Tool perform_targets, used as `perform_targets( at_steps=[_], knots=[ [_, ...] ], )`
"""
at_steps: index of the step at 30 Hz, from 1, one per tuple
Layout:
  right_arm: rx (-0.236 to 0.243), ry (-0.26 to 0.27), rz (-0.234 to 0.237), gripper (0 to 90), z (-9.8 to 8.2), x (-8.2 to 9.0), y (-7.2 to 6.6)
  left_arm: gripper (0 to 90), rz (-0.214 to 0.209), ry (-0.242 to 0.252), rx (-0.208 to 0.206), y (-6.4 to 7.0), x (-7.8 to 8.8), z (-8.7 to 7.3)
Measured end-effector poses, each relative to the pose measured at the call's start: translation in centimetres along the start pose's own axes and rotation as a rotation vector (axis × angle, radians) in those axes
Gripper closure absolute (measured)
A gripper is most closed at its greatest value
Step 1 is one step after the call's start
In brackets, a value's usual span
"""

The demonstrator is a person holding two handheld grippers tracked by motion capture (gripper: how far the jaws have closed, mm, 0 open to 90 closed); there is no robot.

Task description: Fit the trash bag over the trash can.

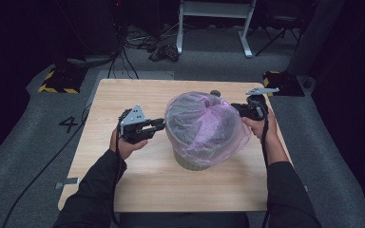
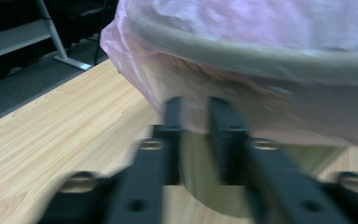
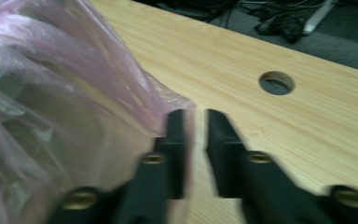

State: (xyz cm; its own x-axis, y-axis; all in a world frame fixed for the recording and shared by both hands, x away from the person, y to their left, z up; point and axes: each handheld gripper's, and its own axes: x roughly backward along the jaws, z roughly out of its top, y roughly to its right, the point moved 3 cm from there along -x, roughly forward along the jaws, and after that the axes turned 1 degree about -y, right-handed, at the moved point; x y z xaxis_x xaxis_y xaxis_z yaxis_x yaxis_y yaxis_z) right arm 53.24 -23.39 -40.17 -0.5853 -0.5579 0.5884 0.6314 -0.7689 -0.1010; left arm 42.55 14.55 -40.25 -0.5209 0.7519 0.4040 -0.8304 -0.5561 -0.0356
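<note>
A round grey-green bin (image 1: 192, 164) stands mid-table with a translucent pink bag (image 1: 204, 123) pulled over its rim and puffed up on top. My left gripper (image 1: 159, 124) sits level at the bin's left side. In the left gripper view its jaws (image 2: 196, 105) stand a little apart just under the rim (image 2: 261, 56), their tips at the bag's hanging edge (image 2: 135, 51). My right gripper (image 1: 235, 108) is at the bag's far right side. In the right gripper view it (image 3: 196, 116) is open, with a thin fold of the bag (image 3: 51, 93) lying loose against its left jaw.
The wooden table (image 1: 123, 190) has a round hole (image 3: 276, 83) behind the bin. On the floor beyond are a white metal stand (image 1: 214, 14), tangled cables (image 1: 164, 51) and yellow-black striped blocks (image 1: 59, 80) at both far corners.
</note>
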Motion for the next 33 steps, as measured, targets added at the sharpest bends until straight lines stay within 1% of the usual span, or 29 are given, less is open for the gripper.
perform_targets(
  at_steps=[1, 2, 3, 4, 5, 6, 7, 8, 9, 10, 11, 12, 15, 16, 17, 19, 21, 22, 23, 24, 26, 27, 28, 29, 30, 31, 33],
  knots=[
    [0.008, 0.010, -0.005, 62.2, -0.1, 0.4, -0.1, 58.2, 0.008, -0.009, 0.001, 0.4, 0.3, -0.1],
    [0.024, 0.017, -0.015, 58.4, -0.2, 0.9, -0.1, 49.8, 0.009, -0.016, -0.005, 0.7, 0.6, -0.2],
    [0.035, 0.016, -0.039, 53.8, -0.3, 1.4, -0.1, 44.2, 0.011, -0.011, -0.015, 1.2, 1.0, -0.3],
    [0.057, 0.012, -0.080, 49.1, -0.4, 1.9, -0.1, 38.8, 0.013, 0.001, -0.018, 1.6, 1.3, -0.5],
    [0.071, 0.008, -0.099, 46.4, -0.5, 2.5, -0.1, 31.4, 0.009, 0.011, -0.015, 2.0, 1.6, -0.6],
    [0.088, 0.019, -0.086, 45.3, -0.6, 3.1, -0.2, 24.8, 0.006, 0.006, -0.015, 2.4, 1.9, -0.8],
    [0.103, 0.037, -0.062, 44.8, -0.7, 3.8, -0.4, 22.4, 0.005, 0.005, -0.022, 2.8, 2.1, -0.9],
    [0.119, 0.041, -0.054, 43.8, -0.8, 4.4, -0.5, 20.9, -0.005, 0.002, -0.028, 3.3, 2.3, -1.1],
    [0.133, 0.039, -0.066, 41.6, -0.9, 5.0, -0.6, 18.9, -0.010, -0.007, -0.037, 3.7, 2.4, -1.4],
    [0.154, 0.038, -0.079, 40.0, -1.1, 5.6, -0.8, 17.8, -0.006, -0.029, -0.053, 4.1, 2.5, -1.7],
    [0.169, 0.041, -0.083, 39.5, -1.3, 6.1, -0.9, 16.4, -0.002, -0.033, -0.058, 4.4, 2.5, -1.9],
    [0.180, 0.041, -0.082, 38.4, -1.5, 6.5, -1.0, 16.0, -0.014, -0.032, -0.057, 4.8, 2.6, -2.1],
    [0.228, 0.044, -0.058, 34.1, -2.4, 7.9, -1.5, 15.8, -0.019, -0.023, -0.057, 5.5, 2.6, -2.3],
    [0.245, 0.043, -0.041, 31.9, -2.8, 8.3, -1.7, 15.8, -0.022, -0.016, -0.053, 5.8, 2.6, -2.2],
    [0.267, 0.043, -0.014, 31.5, -3.2, 8.7, -2.1, 15.6, -0.031, -0.007, -0.052, 6.0, 2.5, -2.1],
    [0.319, 0.045, 0.032, 28.6, -4.2, 9.4, -3.0, 15.5, -0.038, -0.008, -0.054, 6.2, 2.3, -1.8],
    [0.371, 0.056, 0.055, 26.1, -5.1, 9.9, -4.2, 15.6, -0.080, -0.005, -0.032, 6.3, 2.0, -1.6],
    [0.394, 0.055, 0.070, 25.0, -5.6, 10.1, -4.7, 15.5, -0.085, -0.002, -0.021, 6.3, 1.8, -1.6],
    [0.418, 0.054, 0.072, 23.2, -6.1, 10.1, -5.2, 15.5, -0.085, -0.001, -0.020, 6.2, 1.6, -1.5],
    [0.432, 0.061, 0.063, 21.1, -6.4, 10.2, -5.8, 15.6, -0.090, 0.003, -0.013, 6.3, 1.4, -1.5],
    [0.472, 0.055, 0.079, 20.2, -7.1, 10.0, -6.9, 15.5, -0.089, 0.010, -0.006, 6.3, 1.1, -1.3],
    [0.488, 0.054, 0.067, 20.5, -7.4, 9.8, -7.4, 15.5, -0.093, 0.013, -0.009, 6.4, 1.0, -1.2],
    [0.496, 0.055, 0.045, 20.1, -7.5, 9.5, -7.8, 15.5, -0.098, 0.011, -0.011, 6.5, 0.8, -1.2],
    [0.497, 0.059, 0.037, 21.1, -7.6, 9.3, -8.1, 15.4, -0.104, 0.009, -0.015, 6.7, 0.6, -1.1],
    [0.502, 0.067, 0.032, 26.3, -7.7, 9.1, -8.5, 15.4, -0.108, 0.004, -0.024, 6.9, 0.4, -1.1],
    [0.508, 0.077, 0.021, 35.0, -7.7, 8.9, -8.7, 15.4, -0.105, 0.004, -0.029, 7.0, 0.3, -1.0],
    [0.509, 0.092, 0.046, 44.8, -7.8, 8.6, -9.2, 15.5, -0.110, 0.005, -0.020, 7.2, 0.0, -0.8]
  ],
)
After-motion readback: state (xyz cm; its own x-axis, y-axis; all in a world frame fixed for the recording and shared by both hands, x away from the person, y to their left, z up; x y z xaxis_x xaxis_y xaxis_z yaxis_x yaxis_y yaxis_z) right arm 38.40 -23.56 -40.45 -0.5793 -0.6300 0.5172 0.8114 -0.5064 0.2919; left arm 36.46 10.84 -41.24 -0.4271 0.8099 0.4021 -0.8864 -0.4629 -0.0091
